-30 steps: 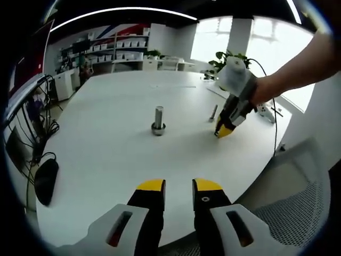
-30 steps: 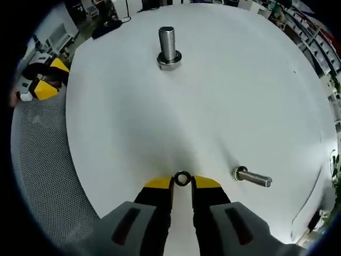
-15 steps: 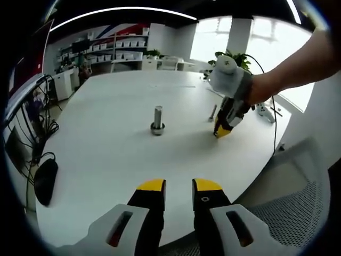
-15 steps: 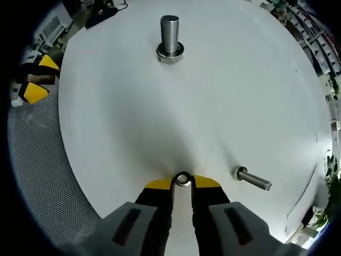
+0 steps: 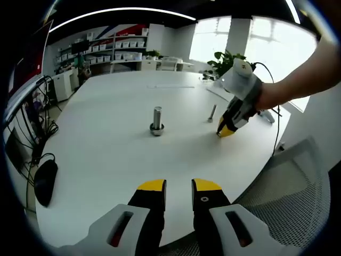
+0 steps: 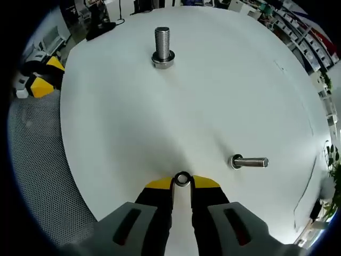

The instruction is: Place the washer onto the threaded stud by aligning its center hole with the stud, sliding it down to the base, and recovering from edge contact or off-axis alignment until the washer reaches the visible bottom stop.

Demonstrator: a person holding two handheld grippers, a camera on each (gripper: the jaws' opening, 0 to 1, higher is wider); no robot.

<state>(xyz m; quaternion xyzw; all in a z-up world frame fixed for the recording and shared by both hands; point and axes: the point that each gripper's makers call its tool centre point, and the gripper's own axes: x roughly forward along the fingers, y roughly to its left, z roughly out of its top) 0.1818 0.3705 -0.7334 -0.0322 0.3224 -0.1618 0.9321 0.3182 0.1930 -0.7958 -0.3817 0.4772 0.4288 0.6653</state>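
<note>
Right gripper view, bottom centre: the right hand-held gripper (image 6: pixel 182 181), black with yellow tips, is clamped on the small silver metal ring washer (image 6: pixel 182 179), pinched by its rim between the two tips just over the round white tabletop (image 6: pixel 224 96). Only the edge is gripped, so the washer may pivot or slip out if it touches anything on the way.

Right of centre, near the washer, a loose grey threaded bolt (image 6: pixel 249 162) lies on its side; a low sweep could knock it rolling.

Upper centre, well apart from the washer, the upright grey threaded stud on its hexagonal base (image 6: pixel 162 48) stands free on the tabletop. Judged from here, the hole is barely wider than the thread: an off-axis or tilted approach would catch the washer's edge on the stud's top or jam it partway on the threads, and a sideways push could topple the stud.

Left gripper view, bottom centre: the left hand-held gripper (image 5: pixel 179 186) hangs with its jaws slightly apart and nothing between them, at the near edge of the tabletop, not steadying the stud.
</note>
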